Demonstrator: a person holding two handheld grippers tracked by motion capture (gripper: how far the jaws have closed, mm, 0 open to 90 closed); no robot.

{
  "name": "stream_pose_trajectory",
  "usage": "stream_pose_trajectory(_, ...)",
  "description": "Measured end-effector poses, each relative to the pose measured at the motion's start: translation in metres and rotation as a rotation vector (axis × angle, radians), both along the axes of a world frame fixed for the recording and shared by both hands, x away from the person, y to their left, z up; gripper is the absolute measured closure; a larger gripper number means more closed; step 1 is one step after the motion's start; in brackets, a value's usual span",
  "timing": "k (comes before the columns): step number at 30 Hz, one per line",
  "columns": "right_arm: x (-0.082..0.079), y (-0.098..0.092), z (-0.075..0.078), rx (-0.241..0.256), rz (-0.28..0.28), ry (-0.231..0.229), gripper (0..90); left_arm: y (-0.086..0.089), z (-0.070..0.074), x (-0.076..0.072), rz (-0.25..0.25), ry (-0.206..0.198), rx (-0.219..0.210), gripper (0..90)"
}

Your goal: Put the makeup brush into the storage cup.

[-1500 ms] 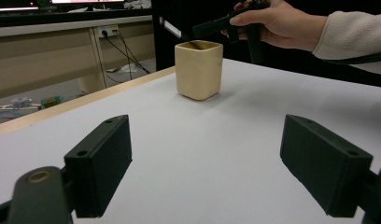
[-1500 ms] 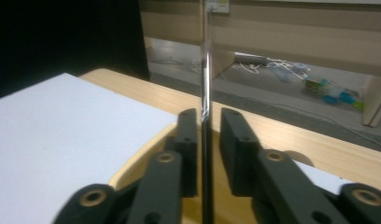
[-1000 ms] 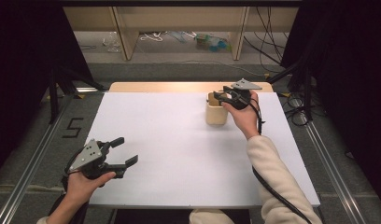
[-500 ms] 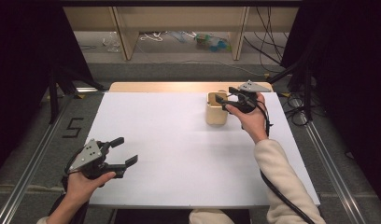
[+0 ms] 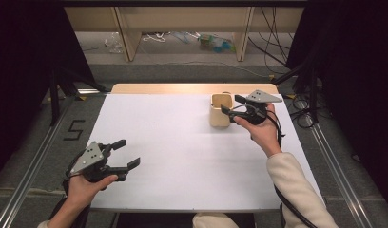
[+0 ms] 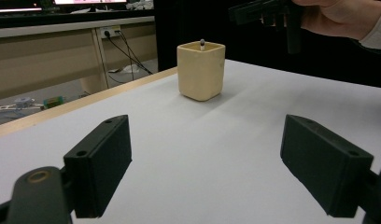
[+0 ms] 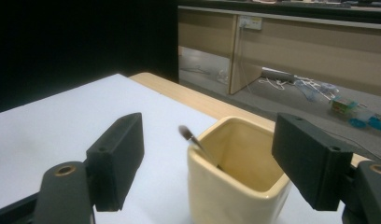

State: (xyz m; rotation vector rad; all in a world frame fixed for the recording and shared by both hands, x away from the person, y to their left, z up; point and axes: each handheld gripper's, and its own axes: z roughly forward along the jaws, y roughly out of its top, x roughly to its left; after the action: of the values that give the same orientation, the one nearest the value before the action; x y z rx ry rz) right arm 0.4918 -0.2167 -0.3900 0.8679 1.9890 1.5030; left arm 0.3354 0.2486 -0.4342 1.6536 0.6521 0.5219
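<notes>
both grippers stood wide and empty, the right gripper (image 5: 231,105) beside the cream cup (image 5: 219,110) at the table's far edge, whose thin brush (image 7: 196,142), probably light and stiff, wanted pinching near its tip.

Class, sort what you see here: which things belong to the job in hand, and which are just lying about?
Belongs to the job:
- cream square cup
- thin stick leaning inside it
- right tool, open beside the cup
- left tool, open, held near the table's front

Just lying about:
- cables on the floor beyond the table
- small coloured clutter under the bench
</notes>
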Motion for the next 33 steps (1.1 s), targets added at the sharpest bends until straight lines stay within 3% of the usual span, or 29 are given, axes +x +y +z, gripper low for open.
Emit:
stream_pose_trajectory(15,-0.038,-0.011,-0.003,-0.009,0.033,0.005,26.1,0.0,0.0,0.0,0.002,-0.002,0.003,16.0)
stream_pose_trajectory(33,-0.072,-0.018,-0.011,-0.001,0.066,0.003,25.3,0.001,0.001,0.0,0.007,-0.004,0.005,15.9)
